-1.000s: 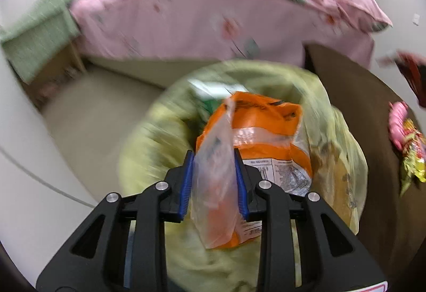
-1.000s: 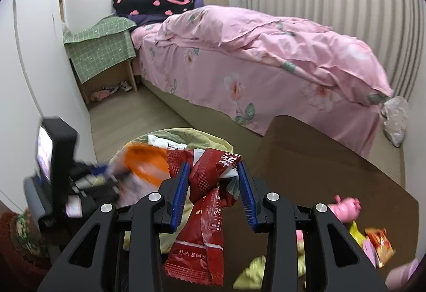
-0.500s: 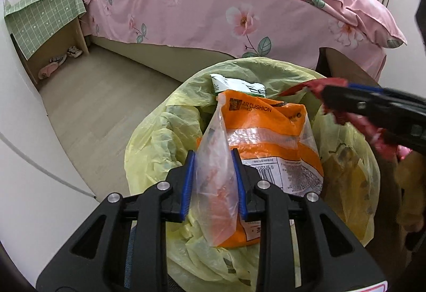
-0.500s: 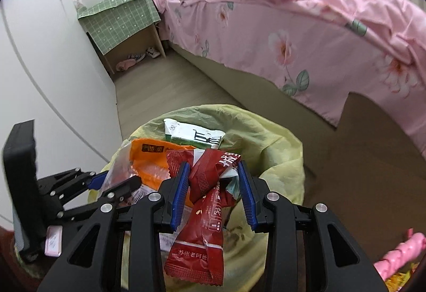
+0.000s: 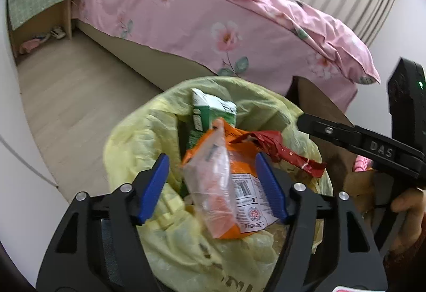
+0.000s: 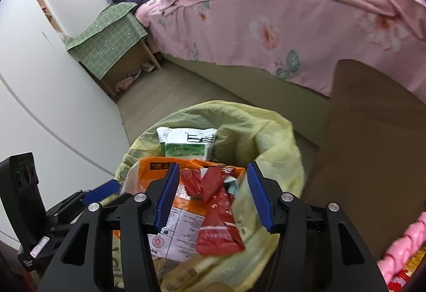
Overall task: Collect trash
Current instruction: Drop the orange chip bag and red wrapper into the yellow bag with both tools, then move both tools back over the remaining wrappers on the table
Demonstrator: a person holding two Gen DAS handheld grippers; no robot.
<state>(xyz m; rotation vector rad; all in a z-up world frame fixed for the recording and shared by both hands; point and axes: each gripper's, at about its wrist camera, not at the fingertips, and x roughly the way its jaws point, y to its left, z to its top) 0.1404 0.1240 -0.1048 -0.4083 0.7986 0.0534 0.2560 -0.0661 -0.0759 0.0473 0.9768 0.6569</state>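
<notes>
A yellow trash bag point(image 5: 138, 143) stands open on the floor; it also shows in the right wrist view point(image 6: 266, 132). My left gripper point(image 5: 213, 180) is open above it, and the orange and clear packet point(image 5: 221, 190) sits loose between its pads, over the bag. My right gripper point(image 6: 211, 190) is open above the bag too, and the red wrapper point(image 6: 215, 214) drops free between its pads onto the orange packet point(image 6: 157, 167). The red wrapper point(image 5: 287, 153) lies beside the orange packet in the left wrist view. A green and white carton point(image 5: 207, 111) lies in the bag.
A bed with a pink floral duvet point(image 6: 293, 12) stands behind the bag. A brown table point(image 6: 372, 145) is to the right, with pink and yellow wrappers point(image 6: 404, 246) on it. A green-covered nightstand point(image 6: 111, 36) stands by the white wall at left.
Both grippers have opened over the bag. The orange packet and the red wrapper have been let go and are falling into it.
</notes>
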